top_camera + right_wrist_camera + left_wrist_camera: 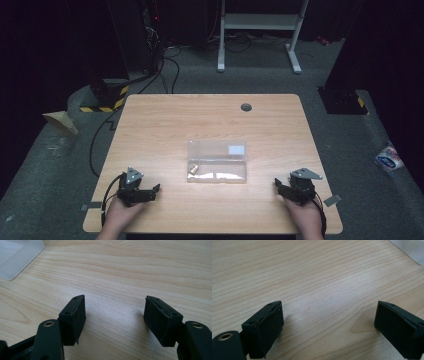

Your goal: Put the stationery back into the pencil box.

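A clear plastic box (pixel 217 161) lies open at the middle of the wooden table (pixel 165 125), with a small brass piece (pixel 192 169) and pale contents inside. My left gripper (pixel 150 192) rests near the front left edge, open, nothing between its jaws (pixel 328 322). My right gripper (pixel 280 187) rests near the front right edge, also open and empty (pixel 115 315). A corner of the box (pixel 412 250) shows at the top right of the left gripper view, and another corner of the box (pixel 17 257) at the top left of the right gripper view.
A round grommet hole (pixel 246 107) sits near the table's far edge. Beyond the table stand a white metal frame (pixel 260 30), cables and a yellow-black striped block (pixel 107 97) on grey floor. A packet (pixel 389 157) lies on the floor at right.
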Tool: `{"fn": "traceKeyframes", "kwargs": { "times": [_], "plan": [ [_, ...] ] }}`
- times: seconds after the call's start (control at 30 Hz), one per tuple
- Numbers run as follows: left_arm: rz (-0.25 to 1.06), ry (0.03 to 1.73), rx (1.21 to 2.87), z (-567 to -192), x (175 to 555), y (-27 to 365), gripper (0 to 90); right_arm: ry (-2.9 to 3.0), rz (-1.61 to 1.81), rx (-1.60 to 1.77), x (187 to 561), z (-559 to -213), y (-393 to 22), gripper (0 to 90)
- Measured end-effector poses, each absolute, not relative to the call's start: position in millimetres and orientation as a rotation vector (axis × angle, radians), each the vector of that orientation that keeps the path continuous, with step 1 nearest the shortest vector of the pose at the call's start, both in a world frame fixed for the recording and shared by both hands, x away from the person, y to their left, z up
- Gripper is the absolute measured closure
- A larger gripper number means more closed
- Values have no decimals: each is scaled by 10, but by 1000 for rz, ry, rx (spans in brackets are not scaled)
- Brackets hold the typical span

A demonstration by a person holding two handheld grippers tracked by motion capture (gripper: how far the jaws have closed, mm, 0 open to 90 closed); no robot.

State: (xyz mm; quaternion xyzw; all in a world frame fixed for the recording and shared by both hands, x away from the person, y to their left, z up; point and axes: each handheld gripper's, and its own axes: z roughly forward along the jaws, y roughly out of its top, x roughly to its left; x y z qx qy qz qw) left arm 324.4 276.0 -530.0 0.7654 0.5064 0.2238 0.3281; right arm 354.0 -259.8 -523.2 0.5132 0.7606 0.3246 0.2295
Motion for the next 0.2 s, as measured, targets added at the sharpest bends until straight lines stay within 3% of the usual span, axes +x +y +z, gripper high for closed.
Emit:
{"fn": "traceKeyframes", "kwargs": {
  "times": [0.2],
  "plan": [
    [585, 1339, 1991, -5299, 3231, 2741, 114, 2092, 893, 1413, 3539, -5232, -2598, 338]
  ]
}}
